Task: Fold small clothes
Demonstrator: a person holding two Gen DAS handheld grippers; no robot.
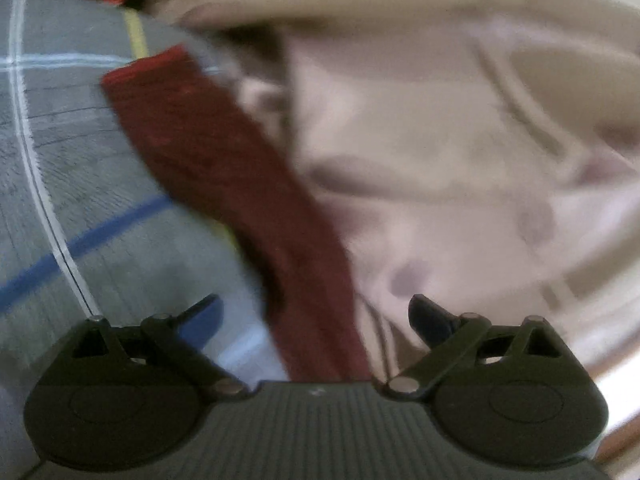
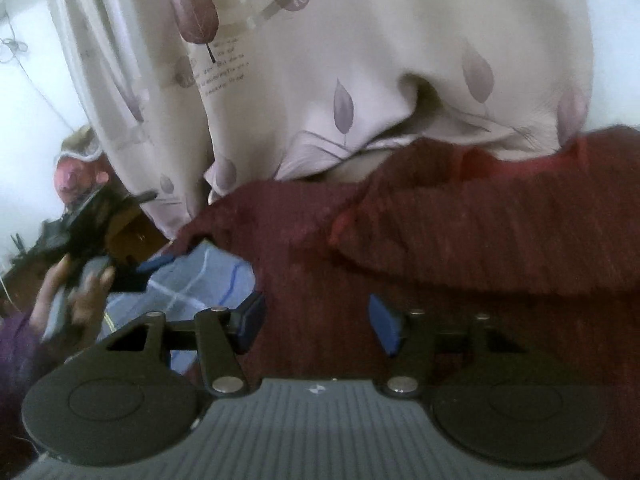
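- In the left wrist view the left gripper (image 1: 316, 316) sits nearest, its 2 fingers spread wide with nothing pinched between them.
- A strip of the dark red garment (image 1: 224, 184) runs from between those fingers up toward 11 o'clock, lying over the grey checked sheet (image 1: 72, 152).
- A pale leaf-print curtain (image 1: 440, 140) fills the view from 12 to 4 o'clock, blurred.
- In the right wrist view the right gripper (image 2: 316, 324) is also open, blue pads apart, with red cloth spread beneath the gap but not clamped.
- The garment's folded bulk lies at 2 o'clock, touching the curtain's hem.
- At 9 o'clock a hand (image 2: 76, 288) holds the other gripper.
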